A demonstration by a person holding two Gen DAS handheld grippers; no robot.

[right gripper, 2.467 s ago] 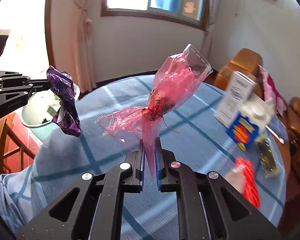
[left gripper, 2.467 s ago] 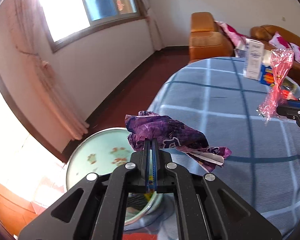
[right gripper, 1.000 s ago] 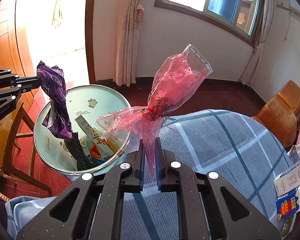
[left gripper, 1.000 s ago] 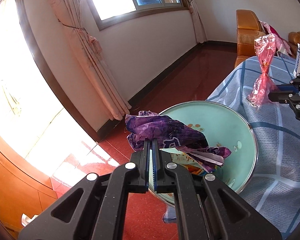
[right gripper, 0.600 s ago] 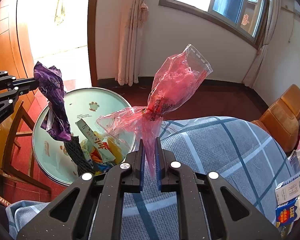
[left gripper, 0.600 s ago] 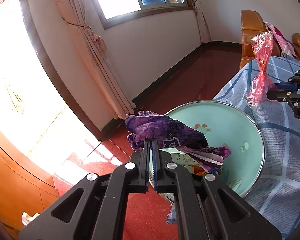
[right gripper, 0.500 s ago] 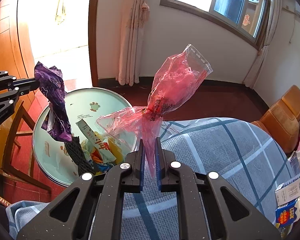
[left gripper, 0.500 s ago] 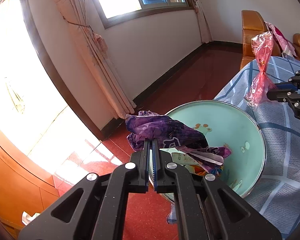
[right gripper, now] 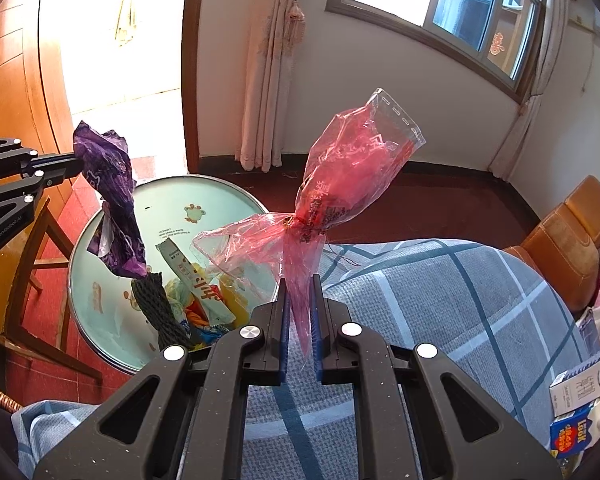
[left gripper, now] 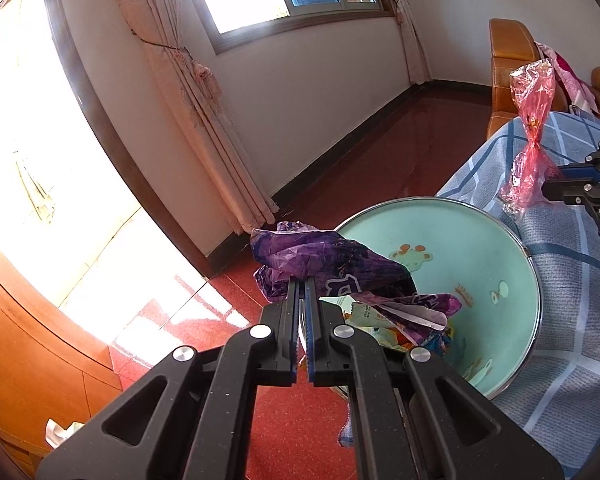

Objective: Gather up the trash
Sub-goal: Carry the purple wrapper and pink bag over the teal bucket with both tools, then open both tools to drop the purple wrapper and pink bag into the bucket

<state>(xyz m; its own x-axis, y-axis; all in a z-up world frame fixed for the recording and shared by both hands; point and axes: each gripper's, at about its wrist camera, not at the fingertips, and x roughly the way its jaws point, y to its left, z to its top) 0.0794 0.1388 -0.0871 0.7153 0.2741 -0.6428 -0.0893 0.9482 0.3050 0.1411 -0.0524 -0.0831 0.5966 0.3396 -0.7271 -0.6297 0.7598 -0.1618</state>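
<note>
Clearly, both grippers are clenched on trash. The left gripper (left gripper: 302, 280) pinches a crumpled purple wrapper (left gripper: 332, 268), which hangs over the near edge of a pale green bin (left gripper: 512, 240); pale outlined characters show on the wrapper, too creased to read. From the right wrist view the same wrapper (right gripper: 112, 200) dangles from the left gripper (right gripper: 74, 166) above the bin (right gripper: 236, 196), and the gripper's black arm carries small white lettering that looks like "GenRobot.AI".

The right gripper (right gripper: 298, 280) grips the tail of a clear red plastic bag (right gripper: 348, 168), twisted at its waist, with red printed characters I cannot make out. The bag stands up above the edge of a table with a blue checked tablecloth (right gripper: 440, 288), just beside the bin.

Inside the bin lie a white snack packet (right gripper: 194, 280) with red characters, a black knitted strip (right gripper: 160, 312) and some yellow and orange wrappers. Cartoon animals are printed on the bin's inner wall, along with a small line of text, upside down and unreadable.

At the table's far right, a white carton (right gripper: 584, 384) sits above a blue box (right gripper: 572, 432) marked "Look". Brown leather seats (right gripper: 572, 248) stand beyond the table.
</note>
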